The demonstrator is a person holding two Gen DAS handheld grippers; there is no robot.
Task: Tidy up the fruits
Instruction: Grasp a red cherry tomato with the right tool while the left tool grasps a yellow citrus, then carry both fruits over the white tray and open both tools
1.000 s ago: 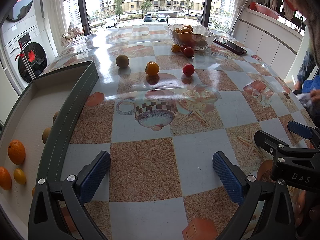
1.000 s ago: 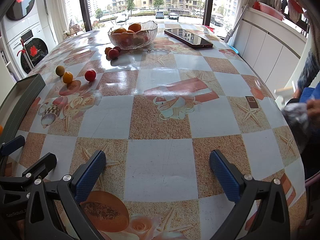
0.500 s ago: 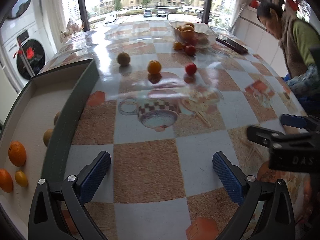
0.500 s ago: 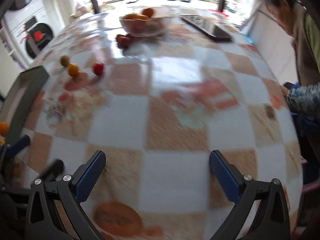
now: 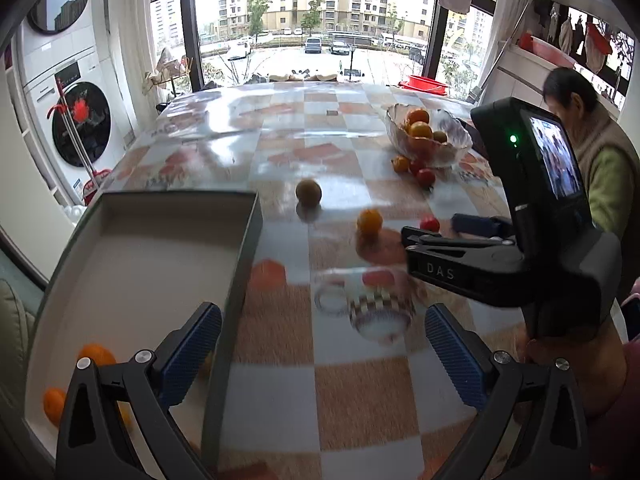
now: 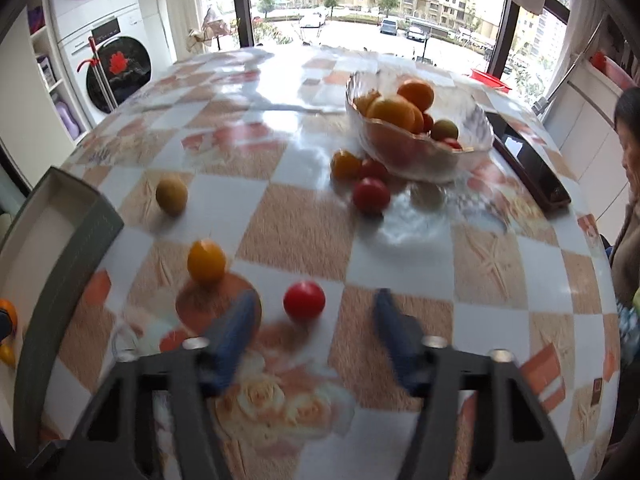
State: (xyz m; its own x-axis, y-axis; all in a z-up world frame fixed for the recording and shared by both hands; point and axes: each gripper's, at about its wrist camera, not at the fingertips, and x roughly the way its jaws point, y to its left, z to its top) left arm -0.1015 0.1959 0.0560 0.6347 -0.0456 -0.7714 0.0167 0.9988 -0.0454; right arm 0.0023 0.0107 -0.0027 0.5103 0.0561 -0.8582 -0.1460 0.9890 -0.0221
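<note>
A small red tomato [image 6: 304,300] lies on the tiled tablecloth just ahead of my right gripper [image 6: 316,328]. Its jaws are closing, the tomato sits between the blue fingertips [image 6: 240,324], and the pads do not touch it. To its left lie an orange fruit [image 6: 206,260] and, farther off, a greenish-brown fruit [image 6: 172,194]. My left gripper [image 5: 320,360] hangs open and empty above the table beside the grey box [image 5: 248,248], which holds oranges [image 5: 96,354] near its close end.
A glass bowl [image 6: 472,140] of fruit stands at the back right, with three small fruits [image 6: 370,196] at its foot. A dark phone [image 6: 528,164] lies right of the bowl. A person [image 5: 600,160] sits at the right table edge. Washing machines stand on the left.
My right gripper has swept left and forward to the red tomato and its jaws have narrowed. The left gripper has lifted and moved forward along the box.
</note>
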